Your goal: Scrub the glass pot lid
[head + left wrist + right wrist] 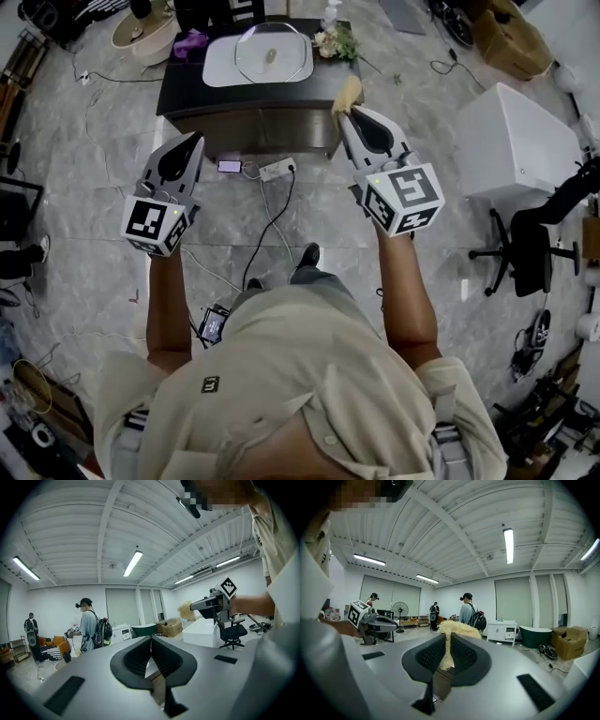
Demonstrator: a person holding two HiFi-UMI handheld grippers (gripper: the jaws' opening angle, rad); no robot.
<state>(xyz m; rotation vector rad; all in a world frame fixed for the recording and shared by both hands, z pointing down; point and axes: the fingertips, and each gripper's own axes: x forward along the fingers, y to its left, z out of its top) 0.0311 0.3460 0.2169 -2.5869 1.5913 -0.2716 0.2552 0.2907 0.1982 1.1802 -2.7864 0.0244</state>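
Note:
The glass pot lid (273,52) lies on a white tray (217,67) on the dark table (197,97) ahead of me. My right gripper (346,110) is held near the table's right front corner, shut on a pale yellow fibrous scrubber (348,93); that scrubber (451,630) sticks out between the jaws in the right gripper view. My left gripper (195,141) hangs in front of the table's left side, jaws together with nothing in them. Both grippers point level across the room, and the left gripper view shows the right gripper (193,605) from the side.
Small flowers (336,43) and a purple object (191,42) sit on the table beside the tray. A power strip (276,170) with cables lies on the floor below the table edge. A white cabinet (518,141) and a black office chair (525,246) stand to the right. Other people (469,609) stand farther off.

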